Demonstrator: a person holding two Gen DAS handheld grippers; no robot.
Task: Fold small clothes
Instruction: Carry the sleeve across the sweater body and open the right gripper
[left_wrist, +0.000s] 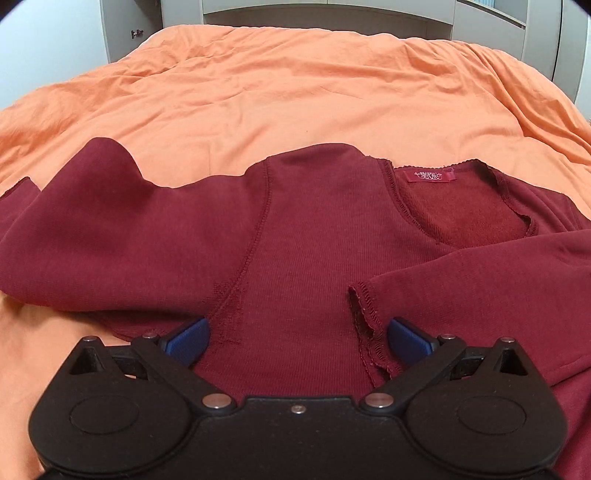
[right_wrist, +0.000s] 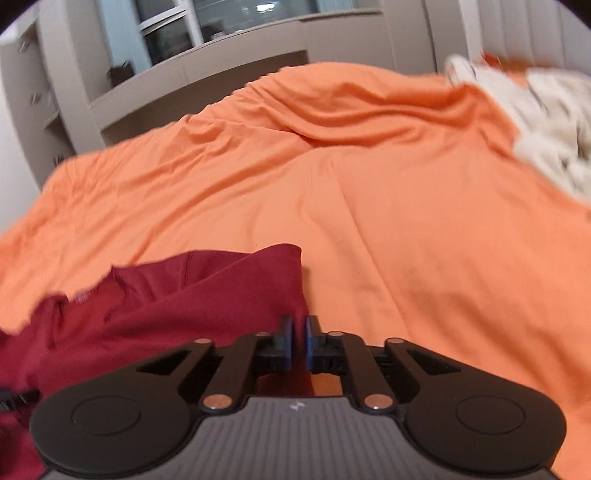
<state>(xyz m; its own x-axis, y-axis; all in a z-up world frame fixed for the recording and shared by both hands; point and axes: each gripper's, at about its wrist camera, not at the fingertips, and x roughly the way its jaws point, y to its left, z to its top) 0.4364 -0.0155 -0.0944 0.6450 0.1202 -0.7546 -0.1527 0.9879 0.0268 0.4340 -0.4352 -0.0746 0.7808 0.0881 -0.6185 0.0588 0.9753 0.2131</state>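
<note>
A dark red long-sleeved top (left_wrist: 314, 229) lies spread on the orange bed sheet (left_wrist: 295, 92), neck opening and red label (left_wrist: 428, 176) to the far right. One sleeve is folded across the body, its cuff (left_wrist: 365, 306) near my left gripper (left_wrist: 297, 332). That gripper stands wide open low over the top's ribbed middle, one blue pad on each side. In the right wrist view, the top (right_wrist: 166, 302) lies at the lower left. My right gripper (right_wrist: 299, 332) is nearly closed, with a raised edge of the red fabric pinched between its pads.
The creased orange sheet (right_wrist: 406, 221) stretches away beyond the top. A pile of pale clothes (right_wrist: 546, 122) lies at the bed's far right. Grey shelving and cupboards (right_wrist: 184, 74) stand behind the bed.
</note>
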